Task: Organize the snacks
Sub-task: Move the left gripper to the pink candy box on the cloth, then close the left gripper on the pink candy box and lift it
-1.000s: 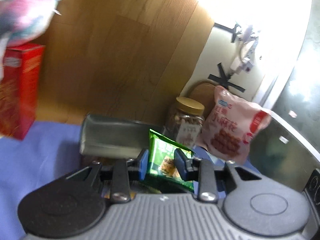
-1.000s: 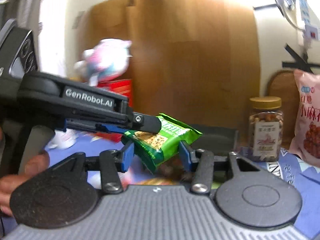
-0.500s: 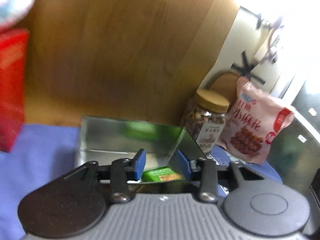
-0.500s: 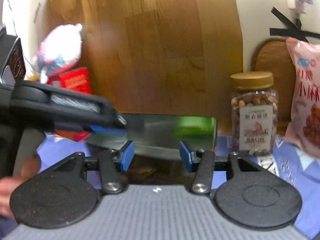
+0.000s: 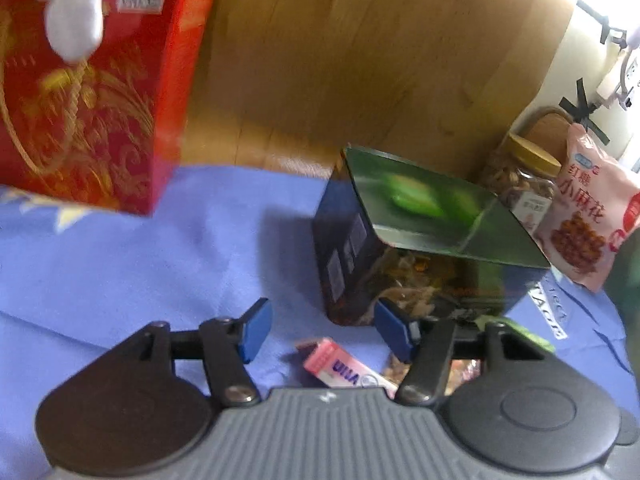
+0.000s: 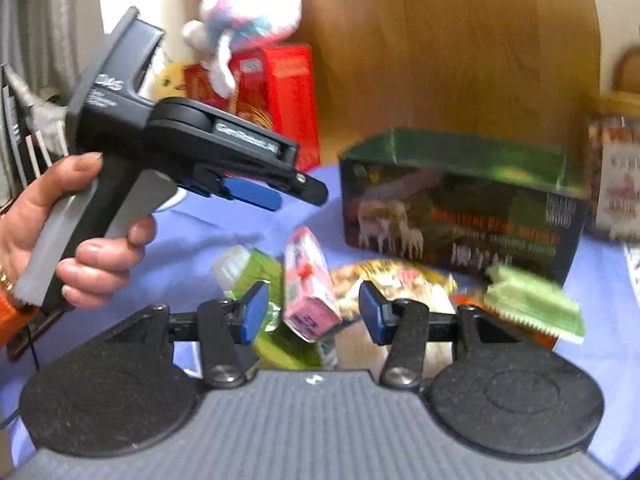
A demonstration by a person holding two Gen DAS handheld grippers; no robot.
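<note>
An open dark snack box (image 5: 420,248) with a shiny inside stands on the blue cloth (image 5: 160,272). My left gripper (image 5: 325,332) hangs low in front of it, its jaws opening and nothing pressed between them; a pink carton (image 5: 340,368) lies just beneath. In the right wrist view, the left gripper (image 6: 296,192) is held in a hand (image 6: 80,248) at the left. My right gripper (image 6: 313,312) hovers over the loose pile of snacks, jaws closing around the pink carton (image 6: 308,292) without touching it. A green bottle (image 6: 248,268), a yellow packet (image 6: 392,280) and a green wafer packet (image 6: 532,304) lie around it, in front of the box (image 6: 460,208).
A red gift box (image 5: 92,92) stands at the back left with a plush toy (image 6: 248,16) on top. A nut jar (image 5: 520,176) and a pink snack bag (image 5: 588,216) stand right of the snack box, against the wooden wall.
The left gripper let the green packet go into the box and opened wider. Both grippers then sank from above the box to the snack pile in front of it.
</note>
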